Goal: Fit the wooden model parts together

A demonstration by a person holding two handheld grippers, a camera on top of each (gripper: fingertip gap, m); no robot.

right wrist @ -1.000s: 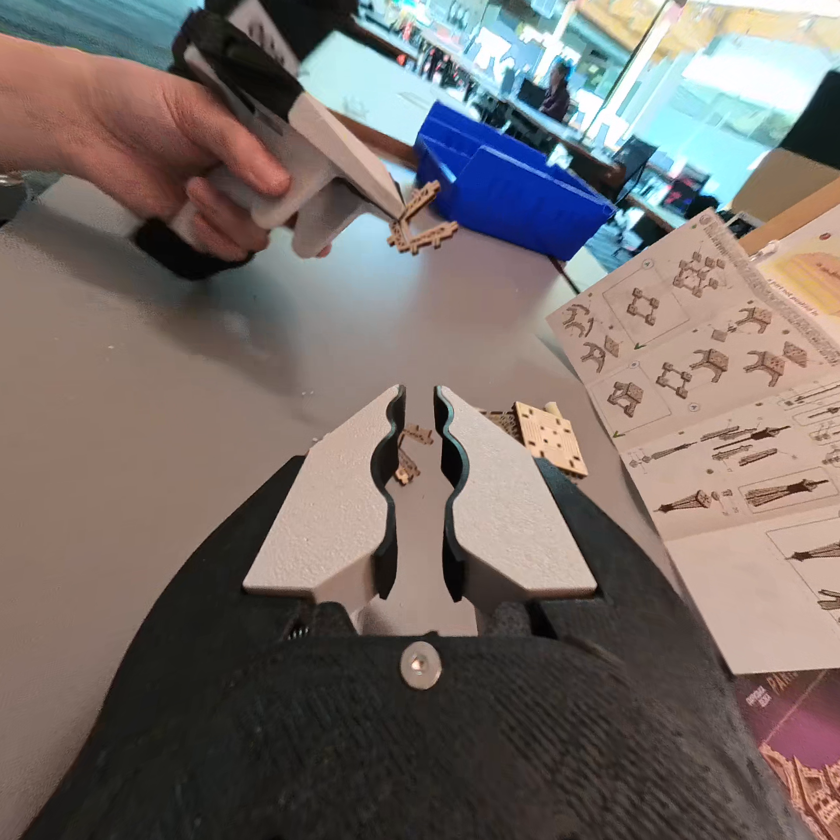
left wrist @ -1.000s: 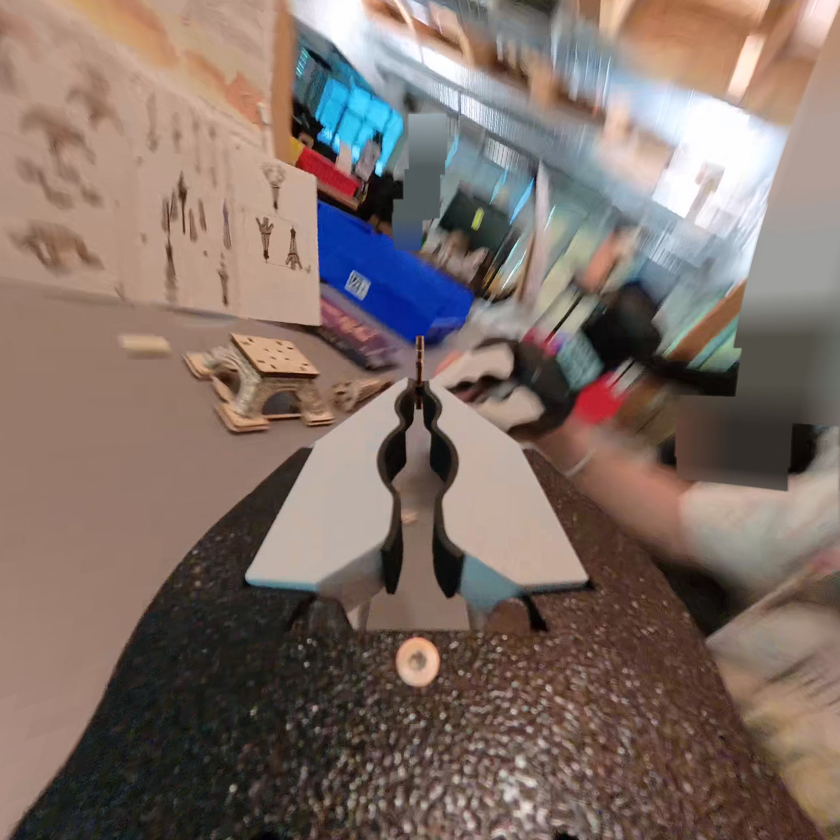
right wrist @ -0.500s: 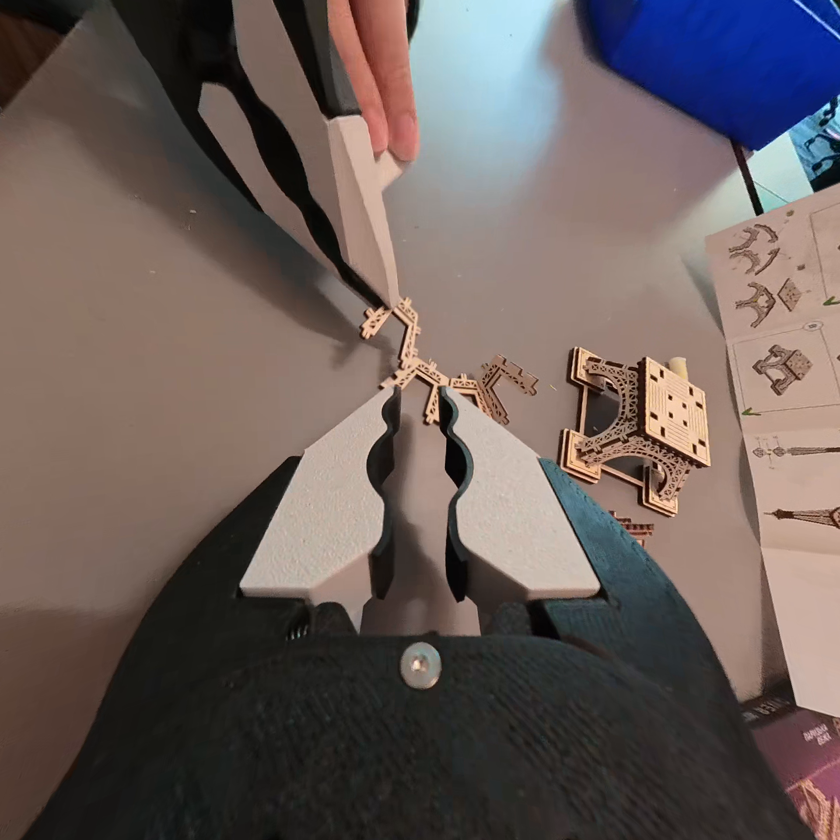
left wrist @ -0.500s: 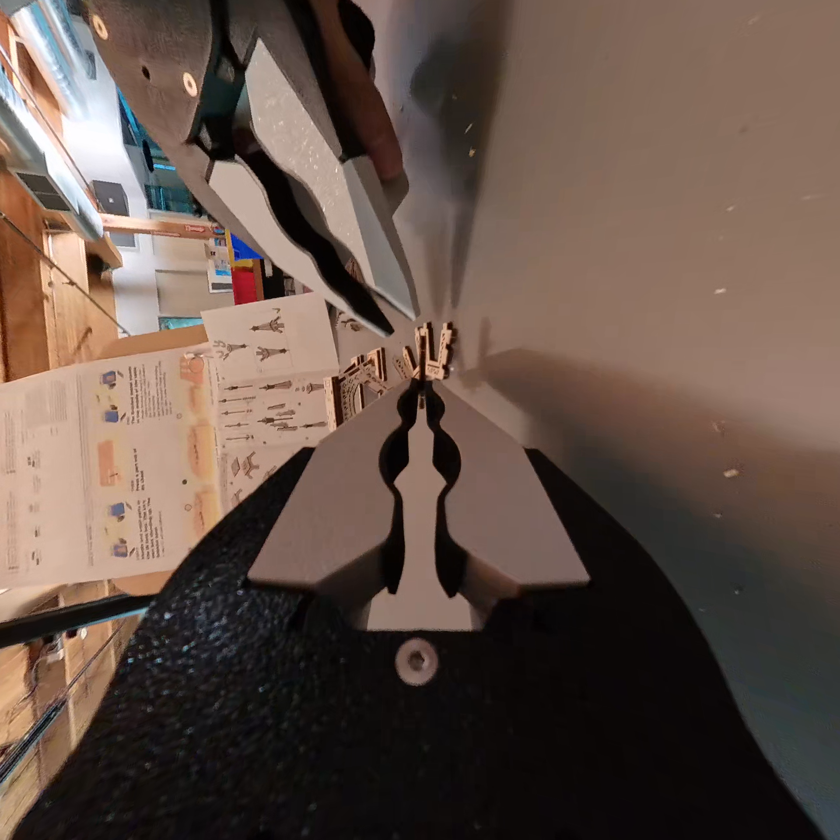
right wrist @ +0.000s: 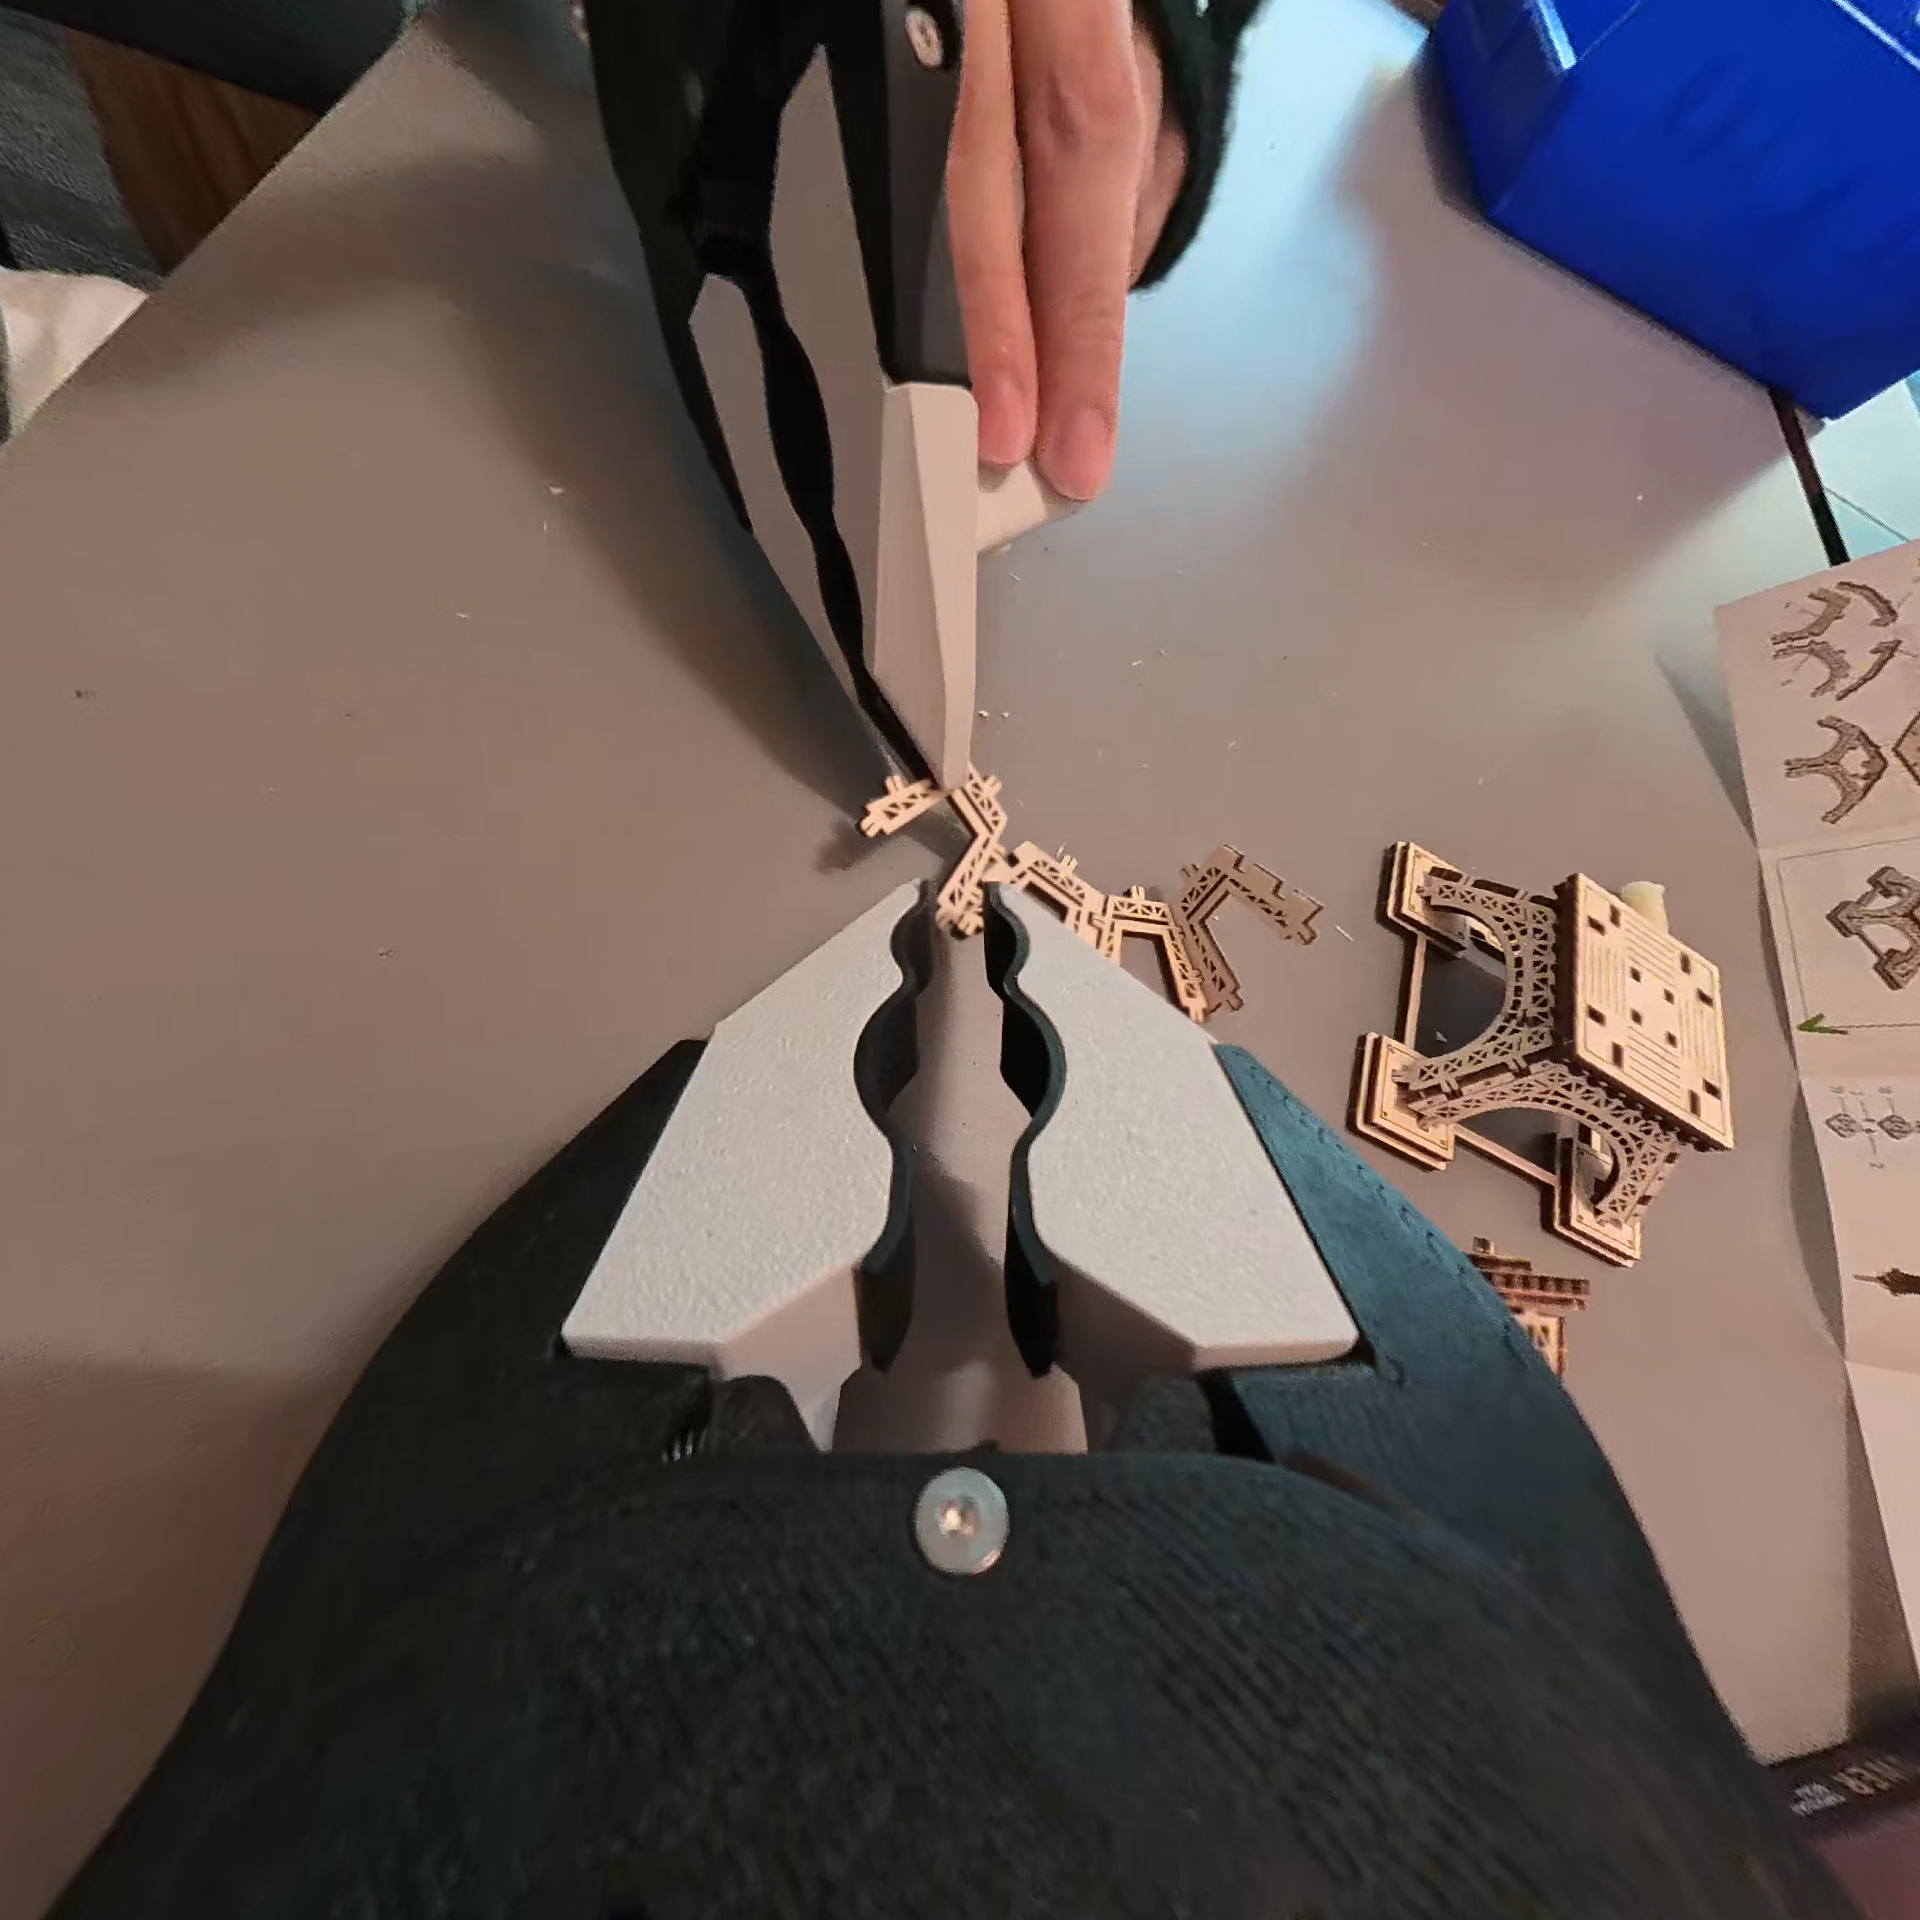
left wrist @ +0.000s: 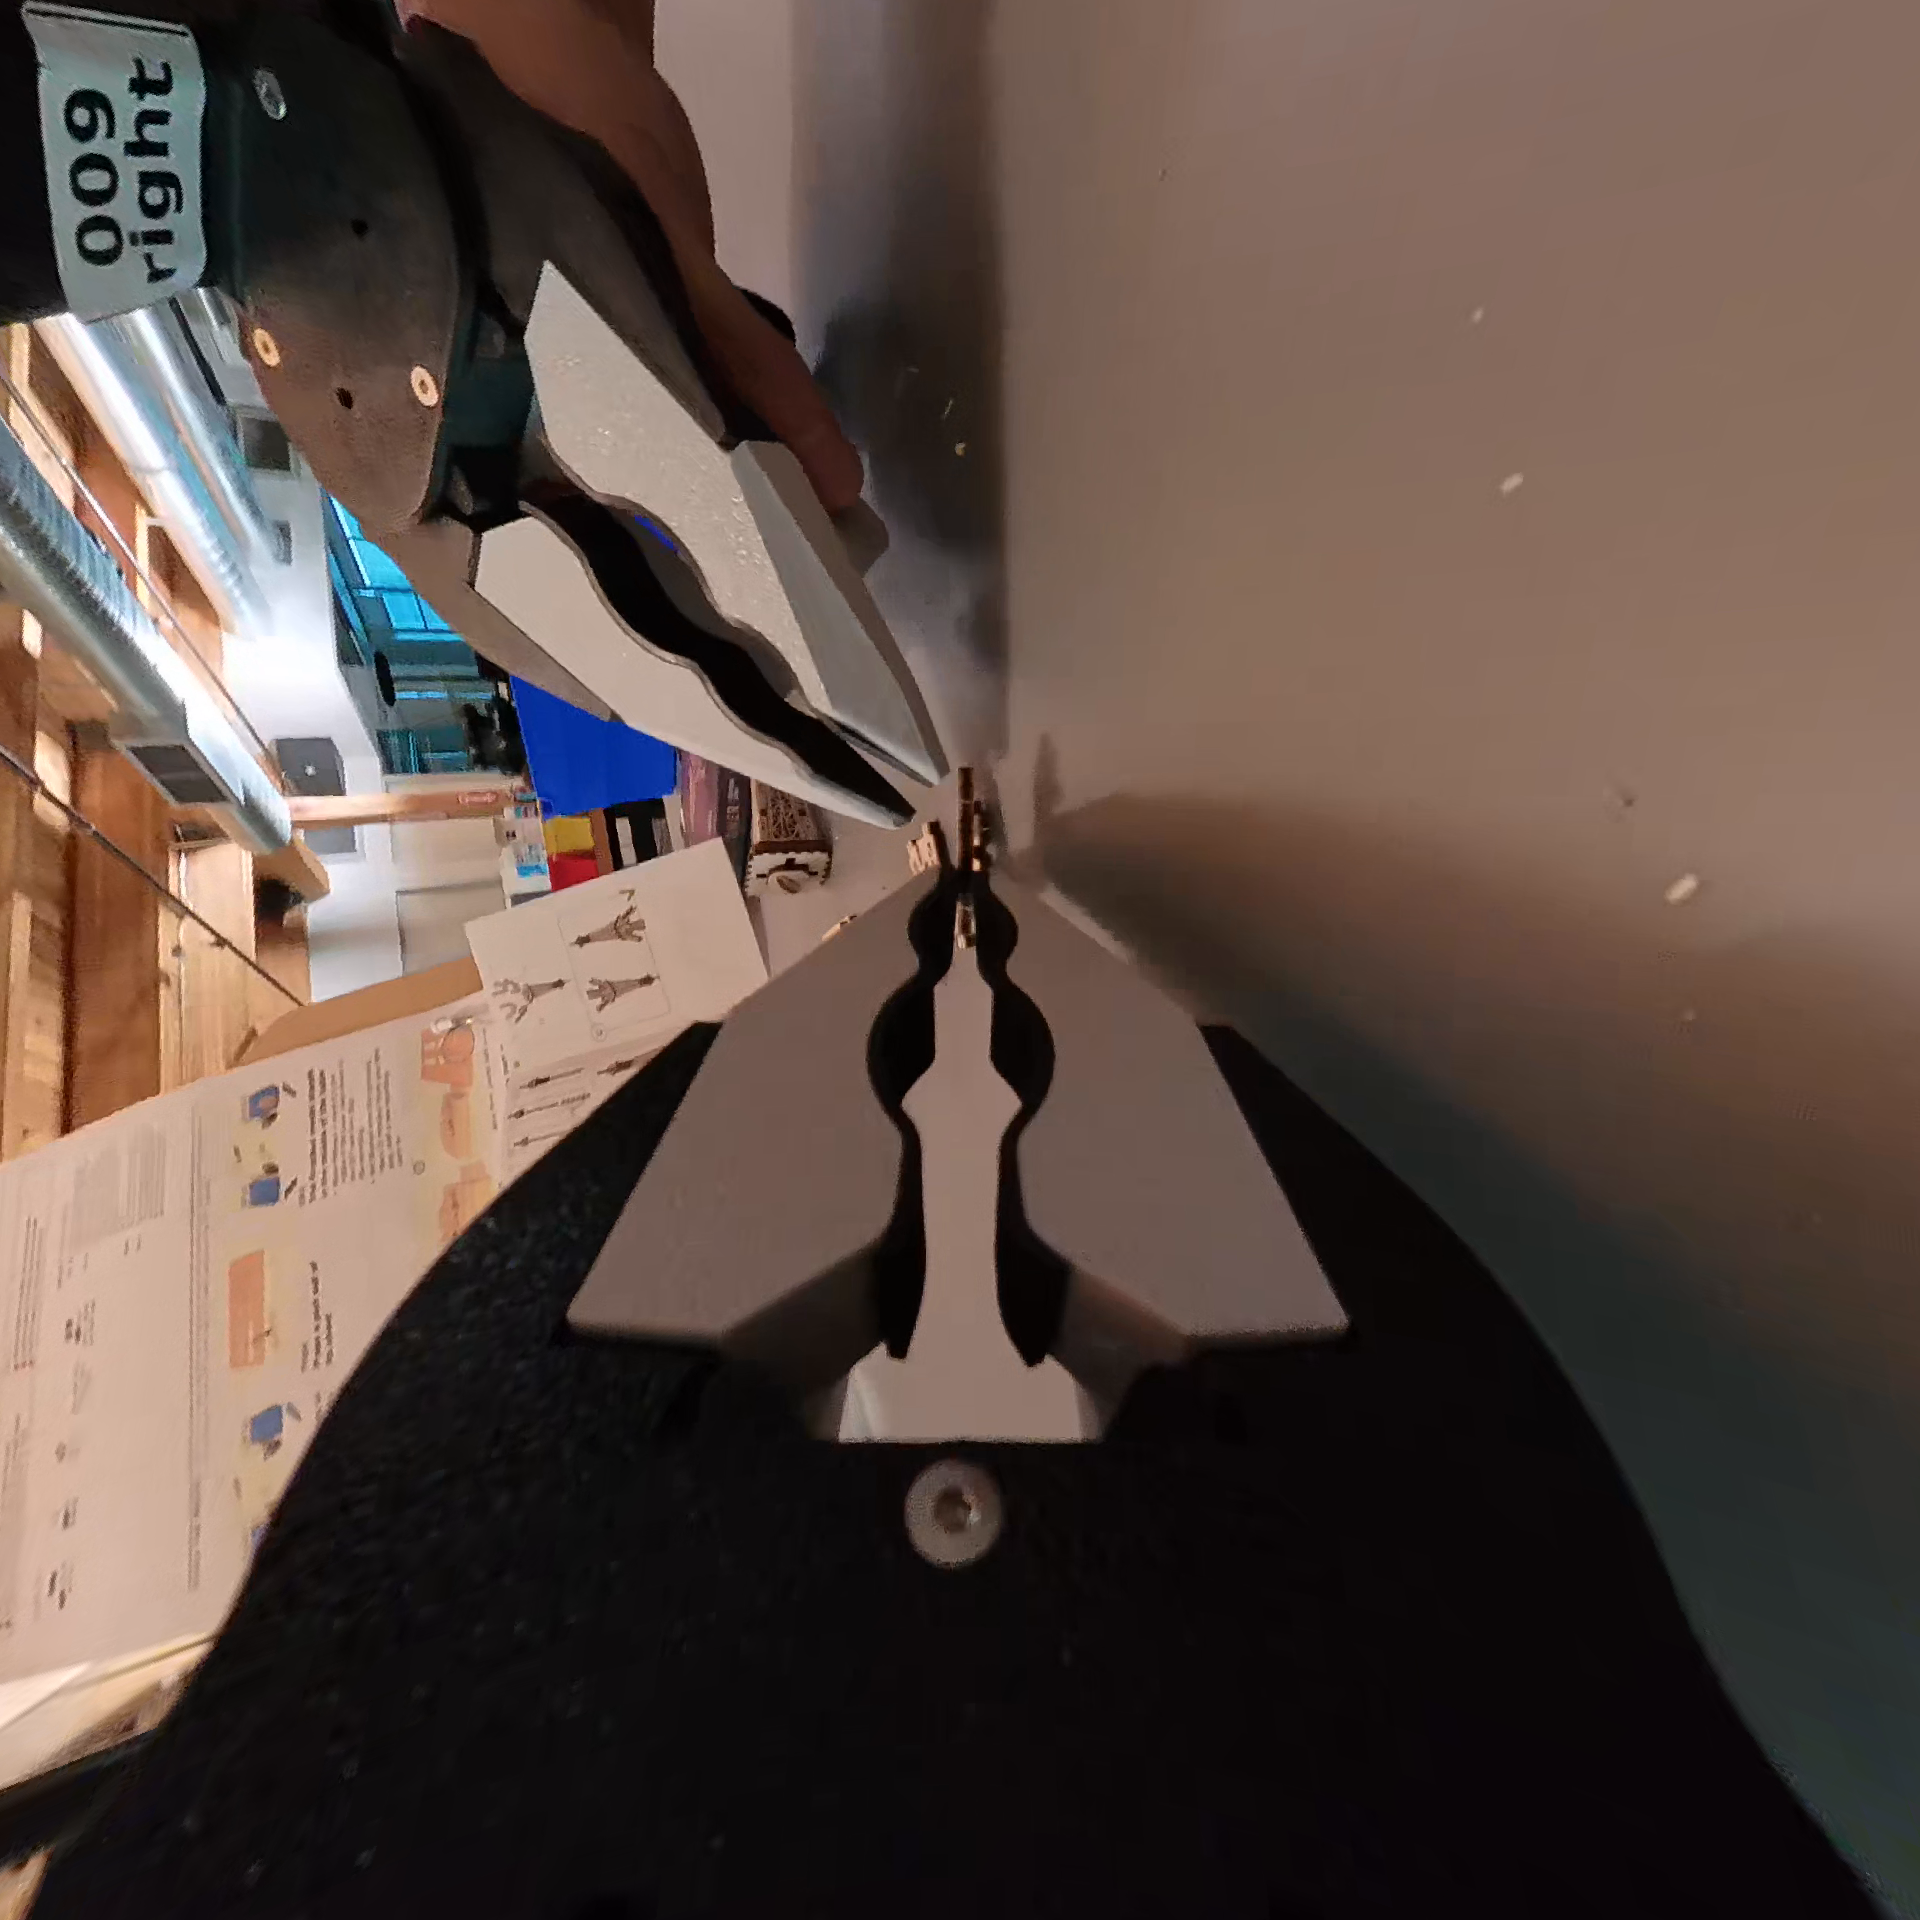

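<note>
**Two grippers met over a thin lattice piece**

The left gripper (right wrist: 935, 774) came down from above with its jaws pinched onto a small wooden lattice piece (right wrist: 971, 852), which hung at a tilt just above the grey table (right wrist: 416, 675). The right gripper (right wrist: 956, 914) reached in from below with its jaws parted a little, the lower end of that piece sitting in the gap between its tips (whether they touched it could not be told). In the left wrist view the same piece (left wrist: 968, 831) showed edge-on at the left gripper's (left wrist: 966, 894) tips.

Just right of them lay two more lattice arch parts (right wrist: 1195, 925) flat on the table, then the assembled tower base (right wrist: 1538, 1039). An instruction sheet (right wrist: 1849, 935) lay at the right edge, and a blue bin (right wrist: 1683, 177) stood at the far corner.
</note>
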